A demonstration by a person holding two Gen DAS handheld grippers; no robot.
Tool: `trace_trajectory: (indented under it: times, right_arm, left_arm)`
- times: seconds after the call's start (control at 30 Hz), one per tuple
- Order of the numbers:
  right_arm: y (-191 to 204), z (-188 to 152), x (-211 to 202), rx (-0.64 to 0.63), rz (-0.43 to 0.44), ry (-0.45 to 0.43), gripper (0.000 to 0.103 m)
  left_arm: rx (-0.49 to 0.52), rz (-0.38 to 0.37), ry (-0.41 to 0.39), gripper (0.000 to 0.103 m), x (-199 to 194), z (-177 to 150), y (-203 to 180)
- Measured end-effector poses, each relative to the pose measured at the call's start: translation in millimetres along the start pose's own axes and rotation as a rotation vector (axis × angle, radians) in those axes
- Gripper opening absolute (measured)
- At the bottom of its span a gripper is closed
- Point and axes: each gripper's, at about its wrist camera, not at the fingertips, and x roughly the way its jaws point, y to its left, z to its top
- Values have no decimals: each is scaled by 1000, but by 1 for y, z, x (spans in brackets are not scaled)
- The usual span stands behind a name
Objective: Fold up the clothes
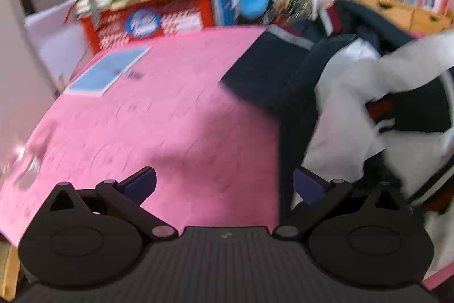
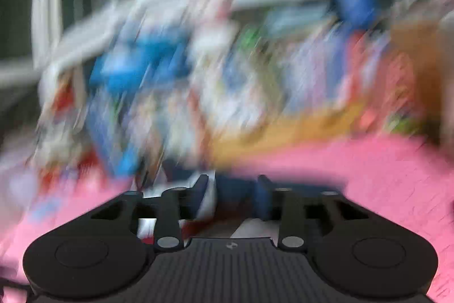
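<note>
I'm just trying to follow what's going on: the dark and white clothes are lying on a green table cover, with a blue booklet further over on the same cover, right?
Not quite: the table cover is pink, not green, as the left wrist view shows. The rest holds: the dark and white clothes lie on it, and the blue booklet lies further over on the same cover.

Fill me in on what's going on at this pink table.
A person holding a gripper in each hand is working on folding clothes. A dark navy and white garment lies bunched at the right side of the pink table, not yet folded. The left gripper hangs open over bare table beside it, holding nothing. The right gripper is open too; its view is heavily blurred, with some of the cloth showing beneath its fingers.
</note>
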Motion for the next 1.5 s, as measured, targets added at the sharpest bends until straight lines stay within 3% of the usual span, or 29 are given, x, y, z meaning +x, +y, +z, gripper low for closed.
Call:
trace_trajectory:
  times: [0.03, 0.07, 0.13, 0.27, 0.37, 0.4, 0.47, 0.5, 0.53, 0.57, 0.67, 0.77, 0.93, 1.0, 1.07, 1.13, 1.17, 1.2, 1.23, 1.3, 1.33, 1.4, 1.5]
  right_arm:
    - [-3, 6, -13, -22, -58, -92, 103]
    - [-3, 6, -21, -64, -94, -136, 103]
    - [-1, 1, -30, -173, -116, -126, 103]
    - [26, -41, -8, -396, -7, 105, 99]
    - [62, -83, 12, -531, 30, 198, 98]
    - [71, -89, 27, -567, -8, 203, 98]
    - [88, -99, 56, -629, -94, 207, 88]
    - [88, -88, 64, -617, -186, 183, 77]
    - [85, -76, 70, -588, -259, 153, 78]
    - [75, -55, 61, -484, -246, 98, 78]
    - [41, -2, 26, -240, -221, -78, 98]
    - [18, 15, 1, -215, -180, -66, 94]
    - [59, -48, 8, -459, 31, 235, 43]
    - [79, -80, 23, -529, 86, 333, 36]
    - [86, -104, 42, -595, 49, 348, 36]
    - [79, -115, 66, -622, -78, 328, 35]
    - [74, -120, 76, -625, -123, 333, 42]
    - [68, -126, 84, -637, -139, 363, 68]
    - [62, -132, 91, -643, -146, 392, 75]
    - [54, -137, 85, -597, -108, 410, 66]
    - [51, -137, 77, -573, -101, 403, 48]
    - [41, -128, 53, -526, -143, 321, 36]
    - [12, -94, 10, -306, -216, 141, 51]
  left_arm:
    - [-1, -28, -26, 103, -6, 3, -3]
    - [-3, -57, -52, 103, -12, 6, -6]
    - [3, -116, -99, 103, -24, 9, -13]
    - [42, -182, -91, 103, -16, 4, -34]
    - [115, -145, -35, 103, 16, 8, -56]
    - [152, -120, -10, 103, 30, 11, -65]
    - [226, -7, 24, 103, 49, 18, -80]
    - [253, 36, 6, 103, 51, 21, -82]
    - [280, 79, -13, 103, 53, 24, -84]
    - [281, 114, -38, 103, 50, 29, -80]
    - [221, 122, -99, 103, 42, 41, -60]
    - [183, 96, -65, 103, 53, 50, -52]
    - [203, 134, -55, 103, 54, 46, -61]
    - [210, 129, -64, 103, 46, 43, -65]
    - [217, 110, -71, 103, 39, 39, -65]
    - [228, 96, -66, 103, 36, 33, -67]
    - [235, 90, -56, 103, 37, 29, -68]
    - [243, 85, -46, 103, 38, 25, -70]
    - [251, 80, -37, 103, 39, 21, -71]
    - [255, 75, -11, 103, 45, 13, -73]
    - [255, 71, -2, 103, 47, 9, -74]
    - [245, 54, 2, 103, 47, 7, -71]
    - [234, 25, 5, 103, 45, 4, -67]
